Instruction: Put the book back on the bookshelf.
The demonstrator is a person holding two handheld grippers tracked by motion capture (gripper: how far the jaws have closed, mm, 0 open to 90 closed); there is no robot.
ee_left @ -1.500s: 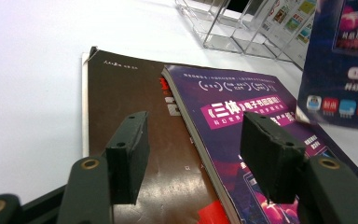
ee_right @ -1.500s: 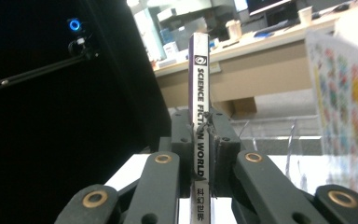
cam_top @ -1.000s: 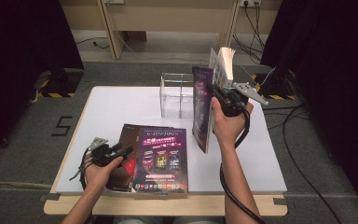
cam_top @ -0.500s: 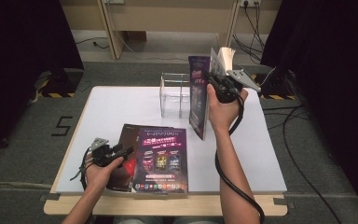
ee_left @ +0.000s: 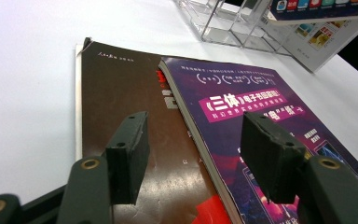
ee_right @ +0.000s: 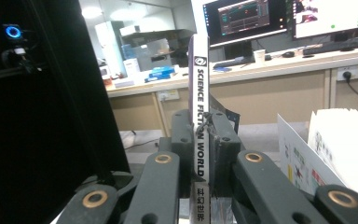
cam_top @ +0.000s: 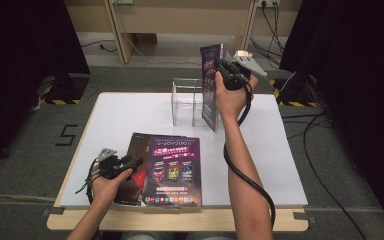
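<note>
White worktop (cam_top: 125, 115) on grey floor, dark curtains around. Right claw (ee_right: 199, 140) clamps an upright magazine (ee_right: 199, 93); left claw (ee_left: 191, 149) gapes over 2 magazines (ee_left: 242, 116), partly cropped.

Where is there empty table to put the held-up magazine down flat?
The widest bare patch is the table top's far-left part, between its left edge, the clear rack and the flat magazines. Another bare strip runs right of those magazines, under the forearm. It's crowded at the near-left, where the left gripper hovers open, and around the rack, beside the upright magazine pinched by the right gripper.
</note>
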